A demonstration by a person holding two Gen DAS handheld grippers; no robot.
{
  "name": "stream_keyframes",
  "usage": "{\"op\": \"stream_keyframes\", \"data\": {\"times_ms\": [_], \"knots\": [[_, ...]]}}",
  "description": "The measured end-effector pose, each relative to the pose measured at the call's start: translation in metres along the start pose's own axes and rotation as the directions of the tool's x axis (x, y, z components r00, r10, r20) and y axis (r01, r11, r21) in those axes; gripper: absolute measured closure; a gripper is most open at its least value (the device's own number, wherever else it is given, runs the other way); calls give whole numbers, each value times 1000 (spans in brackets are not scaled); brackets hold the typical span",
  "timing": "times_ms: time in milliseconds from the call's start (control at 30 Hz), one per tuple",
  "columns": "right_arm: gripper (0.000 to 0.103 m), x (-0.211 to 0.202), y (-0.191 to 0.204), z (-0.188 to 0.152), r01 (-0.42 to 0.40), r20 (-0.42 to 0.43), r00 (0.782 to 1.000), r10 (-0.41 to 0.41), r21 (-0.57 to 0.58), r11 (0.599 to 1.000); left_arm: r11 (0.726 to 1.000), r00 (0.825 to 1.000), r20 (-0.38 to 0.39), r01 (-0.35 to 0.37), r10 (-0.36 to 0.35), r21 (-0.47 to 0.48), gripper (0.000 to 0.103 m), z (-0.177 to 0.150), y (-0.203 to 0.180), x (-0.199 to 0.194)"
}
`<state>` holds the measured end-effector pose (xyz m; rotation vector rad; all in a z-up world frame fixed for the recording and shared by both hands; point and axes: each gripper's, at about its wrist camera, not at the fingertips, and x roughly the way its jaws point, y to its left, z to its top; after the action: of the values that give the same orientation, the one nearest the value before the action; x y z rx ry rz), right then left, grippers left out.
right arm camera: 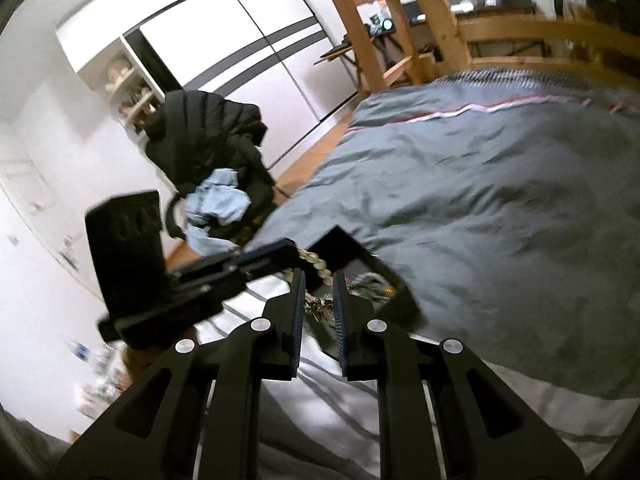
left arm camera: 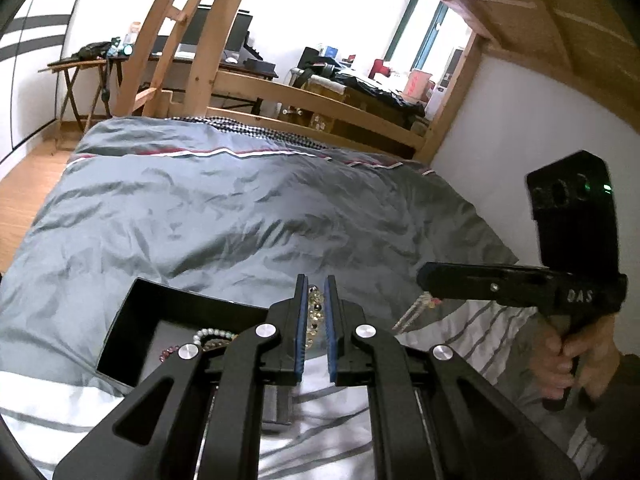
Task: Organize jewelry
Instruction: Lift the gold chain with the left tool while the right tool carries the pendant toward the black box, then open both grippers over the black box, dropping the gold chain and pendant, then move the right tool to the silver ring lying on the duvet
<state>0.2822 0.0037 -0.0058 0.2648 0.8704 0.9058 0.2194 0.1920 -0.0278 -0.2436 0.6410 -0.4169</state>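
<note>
Your left claw (left arm camera: pixel 316 300) is clenched on a beaded bracelet (left arm camera: pixel 314 312), hovering just above the open black box (left arm camera: pixel 132 312) on the bed's grey duvet (left arm camera: pixel 240 208). More bracelets (left arm camera: pixel 212 338) sit inside the box. Your right claw (right arm camera: pixel 319 292) pinches a pale chain (left arm camera: pixel 416 310) that dangles off its tip, beside the box.

Black left gripper (left arm camera: pixel 316 284), blue pads, silver screws; right gripper (left arm camera: pixel 424 276) marked "DAS".
</note>
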Motion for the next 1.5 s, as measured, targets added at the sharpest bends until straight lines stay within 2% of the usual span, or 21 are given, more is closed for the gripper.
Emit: {"op": "stream_keyframes", "data": {"times_ms": [100,200,367,567,800,833,900,933,967,1033,1200,1267,1333,1400,1500], "knots": [[88,26,-1,5,-9,-28,1000,9,10,1000,999,1000,-6,8,-8,-45,96,0,25,4],[88,57,-1,5,-2,-65,998,3,8,1000,992,1000,-19,13,-16,-129,96,-4,51,8],[88,90,-11,-1,-17,-90,996,21,51,999,977,995,-85,-66,50,-201,96,-15,82,23],[88,111,-21,-13,-18,-129,991,30,91,996,970,994,-89,-86,67,-229,96,-17,88,25],[86,110,-26,-20,7,-150,989,4,78,997,971,993,-88,-92,74,-222,96,-17,86,25],[83,108,-27,-21,16,-148,989,-5,73,997,971,993,-86,-94,77,-221,96,-17,86,24],[58,101,-30,-24,32,-126,992,-23,66,997,971,992,-78,-111,96,-214,87,-17,85,22],[27,94,-32,-26,45,-97,995,-38,68,997,970,991,-74,-122,108,-208,65,-17,84,21],[6,84,-35,-29,78,-58,996,-74,70,994,970,989,-68,-142,131,-198,34,-18,82,19],[4,70,-42,-33,131,-28,991,-130,59,990,964,978,-48,-207,202,-165,11,-19,75,15],[4,32,-68,-47,279,27,960,-279,18,960,975,979,-24,-205,203,-83,11,-17,56,15],[4,10,-75,-55,362,81,929,-360,-2,932,973,975,-23,-222,222,-57,10,-16,48,18],[4,-8,-79,-62,414,127,905,-407,-37,909,964,965,-15,-261,261,-42,10,-18,36,21],[4,-25,-82,-71,472,156,875,-458,-66,879,968,968,-3,-249,249,3,10,-21,16,27],[4,-44,-89,-83,512,176,851,-494,-75,856,967,971,-1,-240,241,86,10,-25,-16,41]]}}
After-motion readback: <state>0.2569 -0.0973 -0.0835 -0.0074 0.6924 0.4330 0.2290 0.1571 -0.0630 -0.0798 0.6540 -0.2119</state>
